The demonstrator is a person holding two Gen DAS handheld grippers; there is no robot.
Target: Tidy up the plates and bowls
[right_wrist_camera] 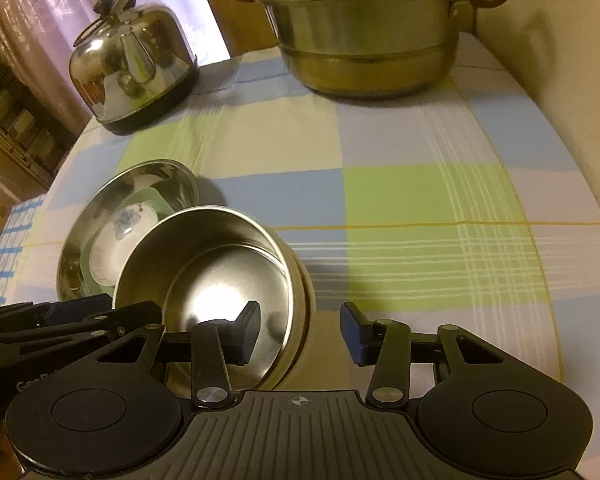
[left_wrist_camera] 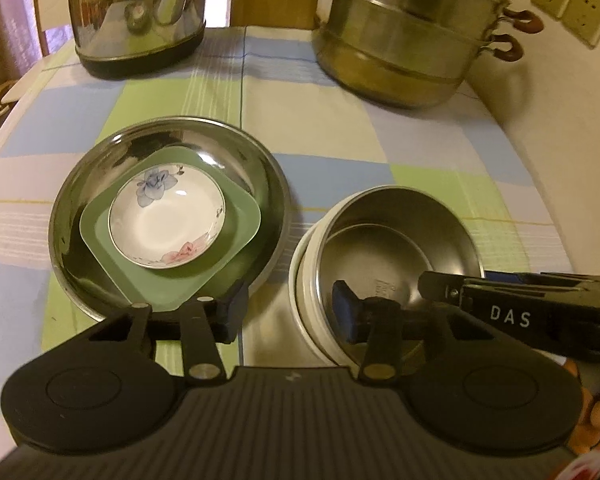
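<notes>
Checked cloth in pale blue, green and cream covers the desk [right_wrist_camera: 400, 200], which runs back to a cream wall on the right and a curtained window on the left. At the far edge stand a shiny kettle [left_wrist_camera: 138, 16] and a tall stacked steamer pot [left_wrist_camera: 408, 28]; the tops of both are cut off in the left wrist view.

Toward the near left lies a wide steel plate [left_wrist_camera: 168, 216] holding a green square dish [left_wrist_camera: 220, 268], and in that a small white saucer [left_wrist_camera: 166, 224] painted with blue and pink flowers. From the right wrist view most of this stack is hidden behind the steel bowl [right_wrist_camera: 216, 280].

That steel bowl sits inside a white bowl [left_wrist_camera: 308, 304], just right of the plate; only the white rim and part of its side show.

The left gripper [left_wrist_camera: 286, 312] is partly open, straddling the left side of the nested bowls: one finger is inside the steel bowl, the other outside, by the plate's edge. Whether its pads press on the wall is hard to tell. The right gripper [right_wrist_camera: 300, 332] is likewise partly open across the bowls' right side, one finger inside, one outside over the cloth, with a visible gap at the outer pad. No grip is evident.
</notes>
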